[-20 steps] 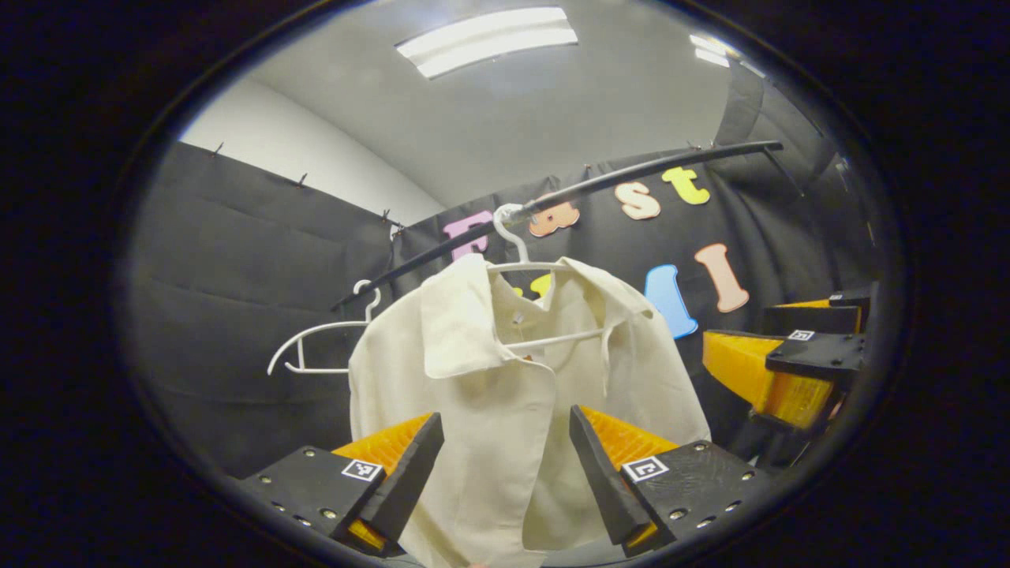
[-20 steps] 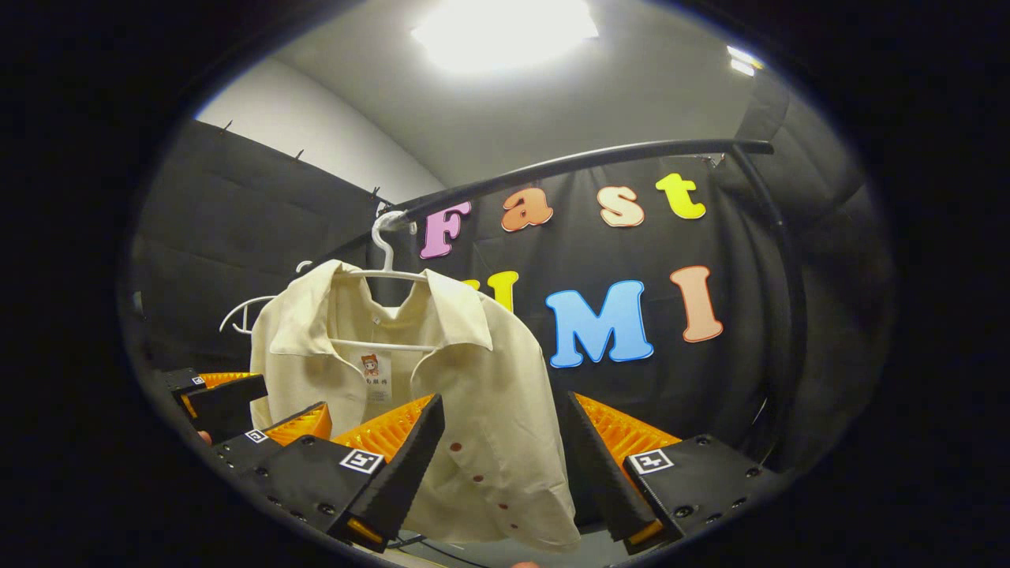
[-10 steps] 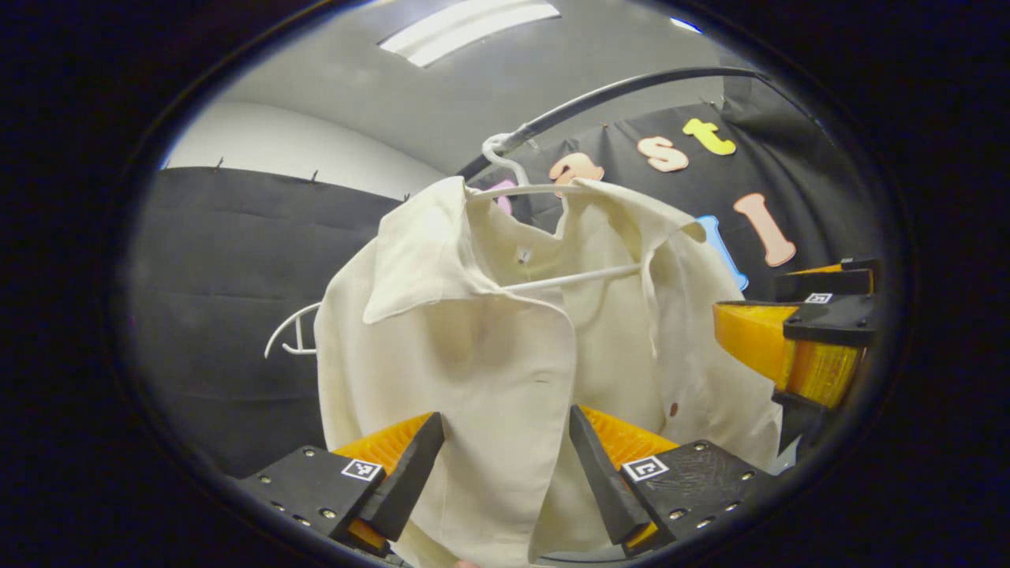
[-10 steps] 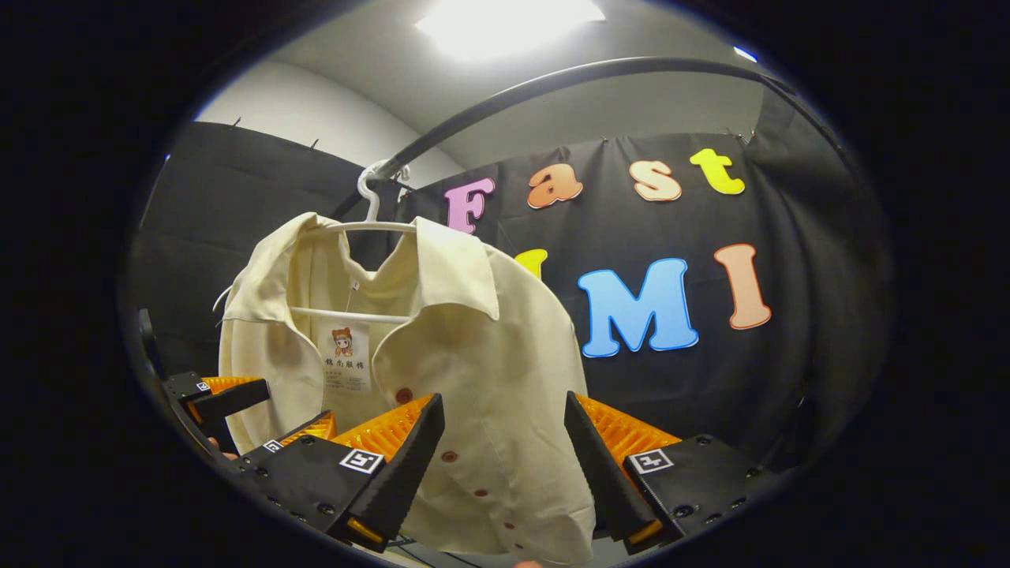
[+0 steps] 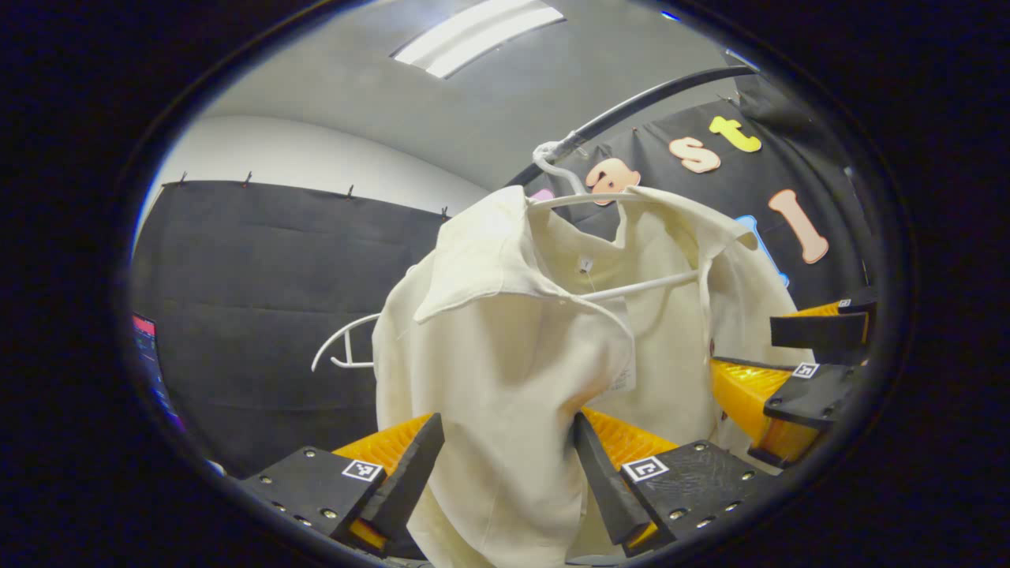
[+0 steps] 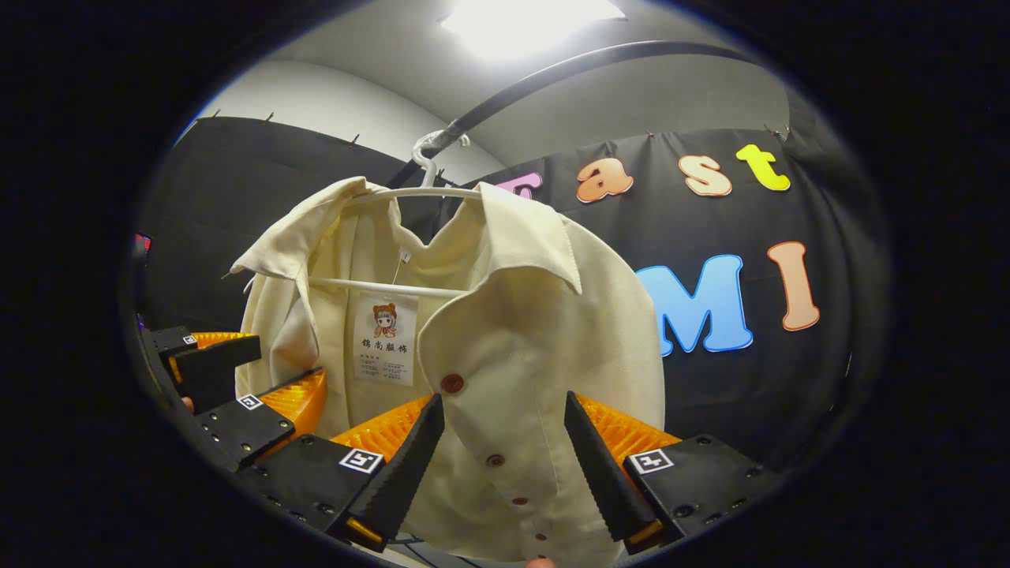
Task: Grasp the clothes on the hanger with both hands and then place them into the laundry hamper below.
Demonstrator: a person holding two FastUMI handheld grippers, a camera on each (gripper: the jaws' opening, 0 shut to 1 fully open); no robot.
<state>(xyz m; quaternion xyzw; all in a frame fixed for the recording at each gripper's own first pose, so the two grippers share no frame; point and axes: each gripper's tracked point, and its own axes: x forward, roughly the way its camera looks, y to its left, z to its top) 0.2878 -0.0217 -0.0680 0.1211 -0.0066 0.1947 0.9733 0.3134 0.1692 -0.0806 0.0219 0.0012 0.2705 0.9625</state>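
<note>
A cream shirt (image 5: 513, 355) (image 6: 521, 331) hangs open on a white hanger (image 5: 631, 285) (image 6: 394, 285) hooked over a black rail (image 5: 631, 102) (image 6: 552, 75). My left gripper (image 5: 505, 465) is open, its fingers on either side of the shirt's left front panel. My right gripper (image 6: 505, 465) is open too, with the buttoned front edge between its fingers. The right gripper (image 5: 797, 371) also appears at the right edge of the left gripper view, and the left gripper (image 6: 229, 386) at the left edge of the right gripper view. The hamper is out of sight.
An empty white hanger (image 5: 347, 347) hangs on the rail behind the shirt. Black cloth walls close the booth behind and to the left. A ceiling light (image 6: 529, 16) glares overhead.
Both grippers have moved closer to the shirt, which looms larger and now lies between each pair of fingers. Both stay open.
</note>
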